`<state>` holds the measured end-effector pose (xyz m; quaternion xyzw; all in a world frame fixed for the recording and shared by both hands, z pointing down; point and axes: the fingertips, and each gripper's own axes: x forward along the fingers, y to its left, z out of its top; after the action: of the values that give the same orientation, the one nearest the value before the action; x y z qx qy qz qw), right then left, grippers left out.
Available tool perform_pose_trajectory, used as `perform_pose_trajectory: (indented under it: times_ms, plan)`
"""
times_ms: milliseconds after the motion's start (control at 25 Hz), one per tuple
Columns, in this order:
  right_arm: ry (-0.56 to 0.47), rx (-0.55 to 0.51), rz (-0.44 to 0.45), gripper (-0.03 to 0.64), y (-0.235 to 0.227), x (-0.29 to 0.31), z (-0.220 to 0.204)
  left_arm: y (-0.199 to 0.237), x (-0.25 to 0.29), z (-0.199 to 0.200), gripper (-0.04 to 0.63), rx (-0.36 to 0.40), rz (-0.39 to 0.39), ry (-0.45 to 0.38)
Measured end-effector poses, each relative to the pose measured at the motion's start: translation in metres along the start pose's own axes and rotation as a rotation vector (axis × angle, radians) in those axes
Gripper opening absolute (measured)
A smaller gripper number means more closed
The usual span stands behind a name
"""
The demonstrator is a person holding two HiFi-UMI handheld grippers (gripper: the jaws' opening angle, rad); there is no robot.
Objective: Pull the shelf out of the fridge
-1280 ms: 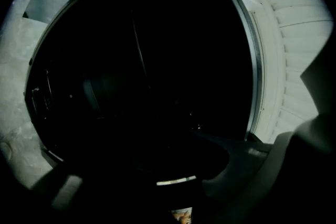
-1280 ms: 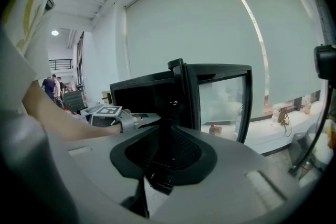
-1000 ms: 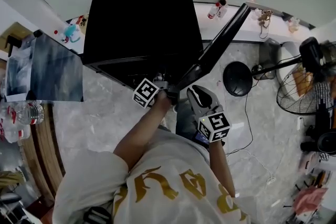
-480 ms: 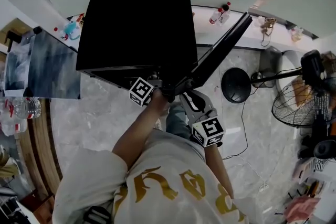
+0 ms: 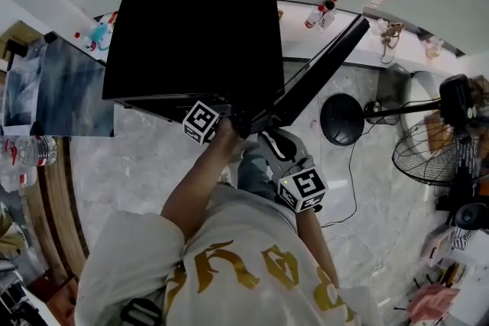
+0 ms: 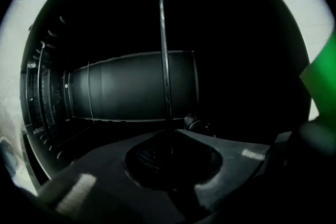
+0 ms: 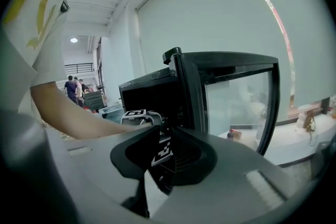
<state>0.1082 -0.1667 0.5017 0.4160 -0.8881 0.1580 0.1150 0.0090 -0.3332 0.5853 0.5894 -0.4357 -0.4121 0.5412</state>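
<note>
A small black fridge (image 5: 191,27) stands on the marble floor with its glass door (image 5: 313,76) swung open to the right. My left gripper (image 6: 168,132) reaches into the dark cabinet; its marker cube (image 5: 201,122) shows at the fridge's front edge. The shelf's thin front edge (image 6: 164,60) runs straight into the jaws, which are closing and meet on it. My right gripper (image 7: 157,150) hangs just below the door's lower corner (image 5: 263,122), open, with nothing between its fingers. Through its gap I see the left gripper's cube (image 7: 137,114).
A standing fan (image 5: 443,141) and its round base (image 5: 345,118) sit to the right, with a cable (image 5: 359,187) across the floor. Bottles (image 5: 321,11) stand on the back ledge. More bottles (image 5: 34,164) lie at the left. People (image 7: 71,86) stand far off.
The left gripper has stayed at the fridge mouth. The right gripper has drifted a little left and up toward the door's lower corner.
</note>
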Motion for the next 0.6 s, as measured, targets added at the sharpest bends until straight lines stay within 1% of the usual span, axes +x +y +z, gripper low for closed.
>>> perform_pose_trajectory:
  times_ms: [120, 240, 600]
  plan:
    - [0.001, 0.013, -0.002, 0.092, -0.002, -0.001, -0.001, 0.000, 0.000, 0.000, 0.130, -0.009, -0.009, 0.011]
    - [0.005, 0.020, -0.002, 0.092, -0.001, 0.000, -0.003, 0.000, 0.000, -0.001, 0.130, -0.005, 0.000, 0.032]
    - [0.003, 0.008, 0.013, 0.091, 0.008, 0.001, -0.002, 0.000, -0.019, -0.005, 0.127, -0.018, 0.016, 0.044]
